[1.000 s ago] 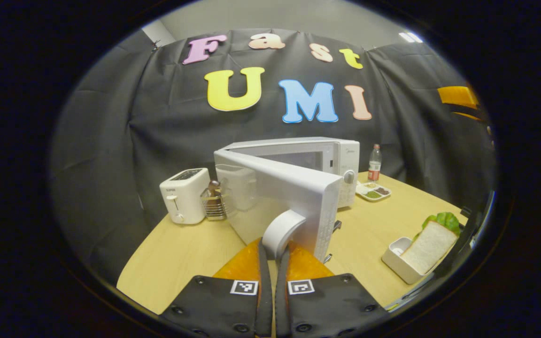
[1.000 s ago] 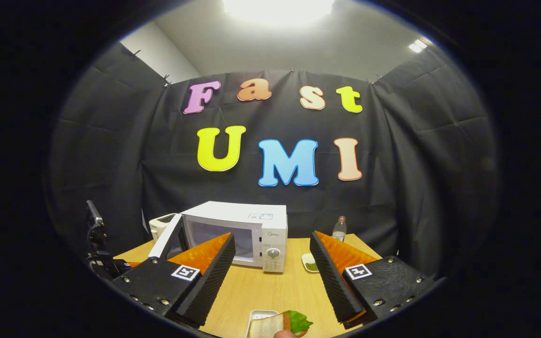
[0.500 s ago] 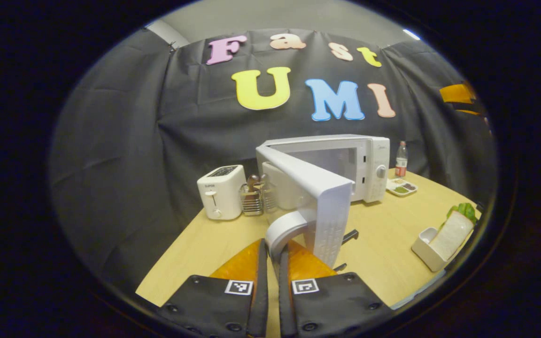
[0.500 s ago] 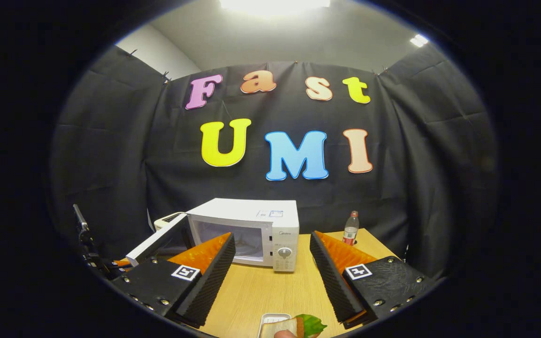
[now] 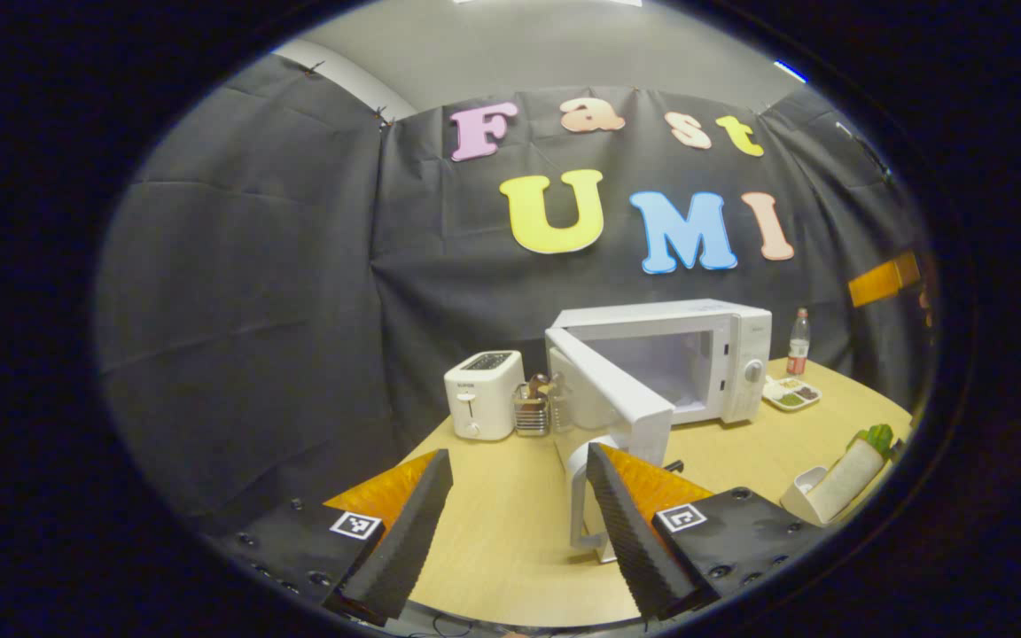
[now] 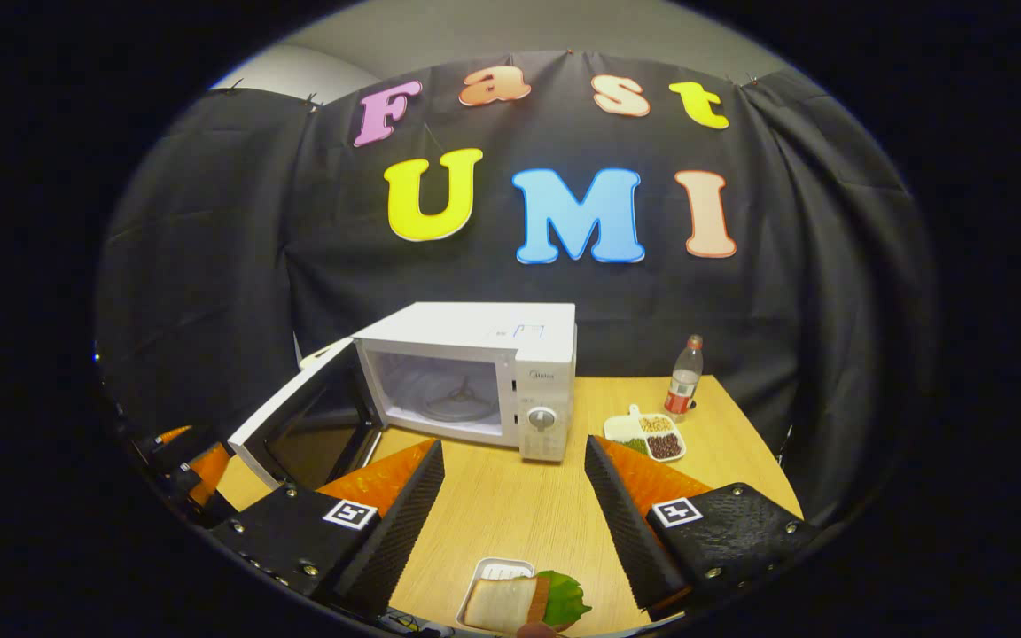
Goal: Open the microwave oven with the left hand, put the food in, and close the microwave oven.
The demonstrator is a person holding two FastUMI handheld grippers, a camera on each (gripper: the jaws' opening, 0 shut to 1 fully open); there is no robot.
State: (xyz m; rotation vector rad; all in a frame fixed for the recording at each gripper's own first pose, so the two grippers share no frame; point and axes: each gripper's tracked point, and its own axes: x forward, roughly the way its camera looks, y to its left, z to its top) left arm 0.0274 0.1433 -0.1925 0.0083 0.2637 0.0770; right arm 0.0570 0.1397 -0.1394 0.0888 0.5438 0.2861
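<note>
We find the microwave at the far centre of the tabletop, its door swung wide to the left and the cavity exposed. The sandwich lies in a small white tray at the near edge, directly below the right gripper, which is spread wide and empty. The left gripper is released, the door handle standing between its fingers untouched. We judge the right gripper nearer the food; it descends next.
</note>
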